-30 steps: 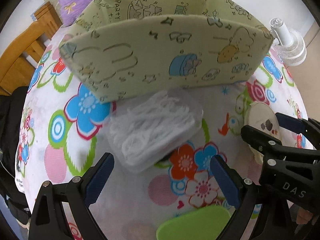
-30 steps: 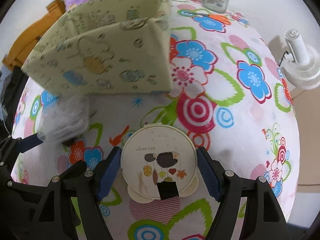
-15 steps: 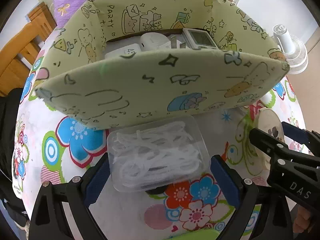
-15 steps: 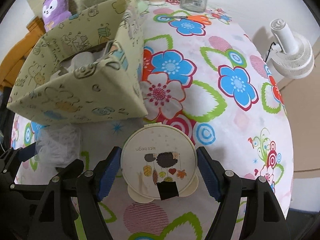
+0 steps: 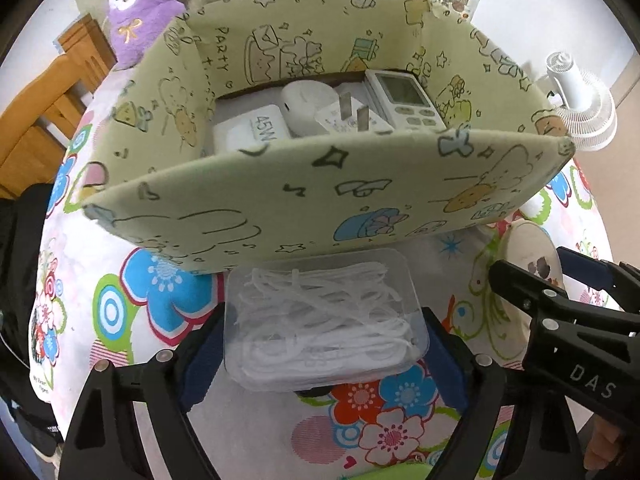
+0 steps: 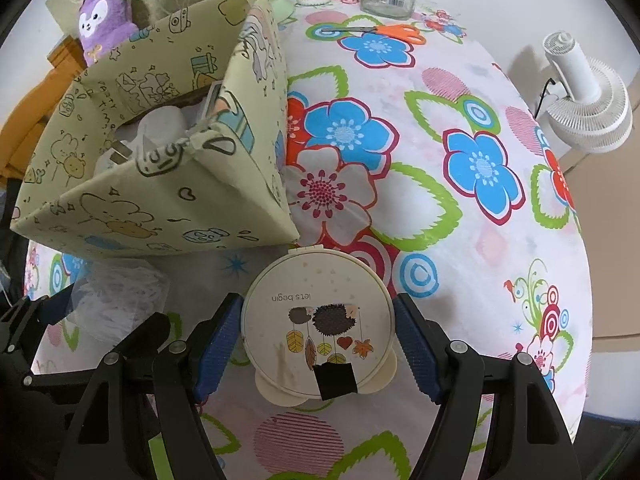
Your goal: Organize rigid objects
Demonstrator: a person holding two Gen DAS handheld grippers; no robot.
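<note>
Floral tablecloth (image 6: 460, 128) bears both claws: left (image 5: 324, 344) clamping clear box (image 5: 320, 320), right (image 6: 318, 340) gripping round case (image 6: 316, 320).

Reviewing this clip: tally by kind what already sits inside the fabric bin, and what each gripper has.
In the fabric bin:
Charger marked 45W: 1
Rounded white case: 1
Two-pronged plug adapter: 1
Device with screen and buttons: 1
Between the fingers, outside the bin:
Clear box of white cord, left gripper: 1
Round compact, right gripper: 1
Total: 6
</note>
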